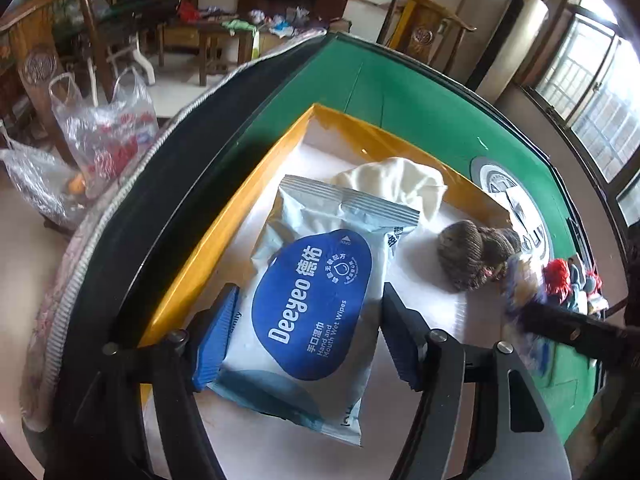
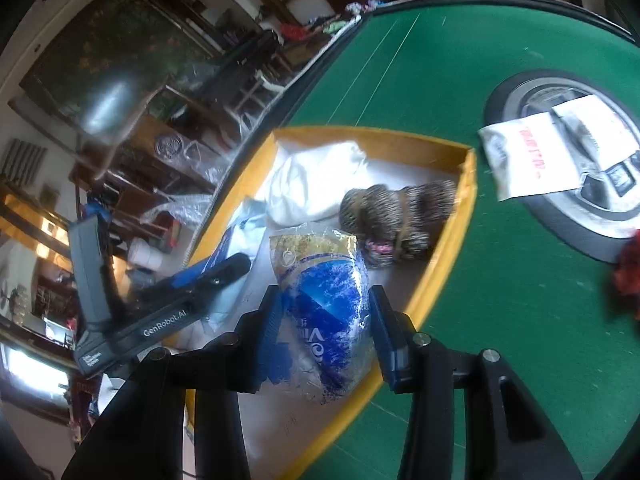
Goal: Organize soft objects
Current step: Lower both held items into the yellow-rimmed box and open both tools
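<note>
Blue-padded fingers of the left gripper point(image 1: 306, 332) stand on either side of a wet-wipes pack point(image 1: 316, 304); a gap shows at the right pad, so the jaws read as parted, not clamping. The pack lies flat on the white floor of a yellow-walled tray point(image 1: 208, 236), its lower edge partly hidden by the gripper frame. Beyond it, in the same tray, sit a cream cloth bundle point(image 1: 394, 188) and a brown knitted item point(image 1: 466, 254); the latter's right end is blurred and overlapped. In the right wrist view, the right gripper point(image 2: 325, 322) is closed on a blue-and-white tissue packet point(image 2: 324, 300), held above the tray's near end; its printing is crumpled and only partly legible. Farther right on the green table point(image 2: 500, 280), a white sachet point(image 2: 528, 156) rests on a round emblem point(image 2: 576, 208). A red fuzzy object point(image 2: 628, 268) is cut off at the frame edge.
</note>
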`<state>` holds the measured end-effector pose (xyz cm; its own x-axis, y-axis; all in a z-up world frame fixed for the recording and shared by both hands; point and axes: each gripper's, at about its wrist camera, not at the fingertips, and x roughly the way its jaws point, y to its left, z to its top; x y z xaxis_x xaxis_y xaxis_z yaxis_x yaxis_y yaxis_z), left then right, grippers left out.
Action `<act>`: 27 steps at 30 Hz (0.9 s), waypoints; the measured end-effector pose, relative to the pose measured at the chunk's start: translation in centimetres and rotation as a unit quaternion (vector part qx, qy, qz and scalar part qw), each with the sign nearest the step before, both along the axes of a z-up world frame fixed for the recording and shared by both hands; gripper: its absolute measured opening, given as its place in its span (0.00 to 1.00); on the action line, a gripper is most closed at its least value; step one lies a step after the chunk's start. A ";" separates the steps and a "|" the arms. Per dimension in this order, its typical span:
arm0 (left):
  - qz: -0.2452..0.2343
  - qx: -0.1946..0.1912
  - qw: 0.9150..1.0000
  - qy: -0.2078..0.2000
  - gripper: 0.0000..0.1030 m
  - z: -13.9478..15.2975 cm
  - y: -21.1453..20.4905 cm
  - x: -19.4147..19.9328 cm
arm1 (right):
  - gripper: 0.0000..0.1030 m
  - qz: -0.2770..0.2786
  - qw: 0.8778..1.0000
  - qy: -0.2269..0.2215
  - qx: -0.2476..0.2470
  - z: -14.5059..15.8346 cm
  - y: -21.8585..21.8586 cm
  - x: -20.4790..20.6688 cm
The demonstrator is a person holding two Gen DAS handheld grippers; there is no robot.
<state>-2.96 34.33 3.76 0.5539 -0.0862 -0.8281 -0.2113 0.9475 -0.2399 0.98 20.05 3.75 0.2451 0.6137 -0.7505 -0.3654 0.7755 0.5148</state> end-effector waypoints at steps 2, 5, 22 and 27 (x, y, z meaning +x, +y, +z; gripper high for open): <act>0.001 0.001 1.000 -0.001 0.67 -0.3 -0.2 -0.2 | 0.38 0.006 1.000 0.008 -0.014 -0.8 1.5 0.4; 0.005 -0.020 1.000 -0.014 0.67 0.0 0.3 -0.8 | 0.38 0.010 0.999 0.015 -0.026 -1.4 2.8 0.5; 0.016 -0.090 0.986 -0.140 0.71 6.4 -0.5 -6.2 | 0.70 -0.072 0.988 -0.134 -0.002 5.8 -6.9 -2.5; -0.037 -0.116 0.979 -0.162 0.76 7.0 -5.5 -7.5 | 0.84 -0.175 0.973 -0.132 -0.068 4.9 -17.3 -0.7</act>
<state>-10.43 28.82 10.80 0.7698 -0.3015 -0.5626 -0.0203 0.8694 -0.4937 0.28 2.72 8.61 0.6165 0.3576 -0.7015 -0.1730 0.9307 0.3224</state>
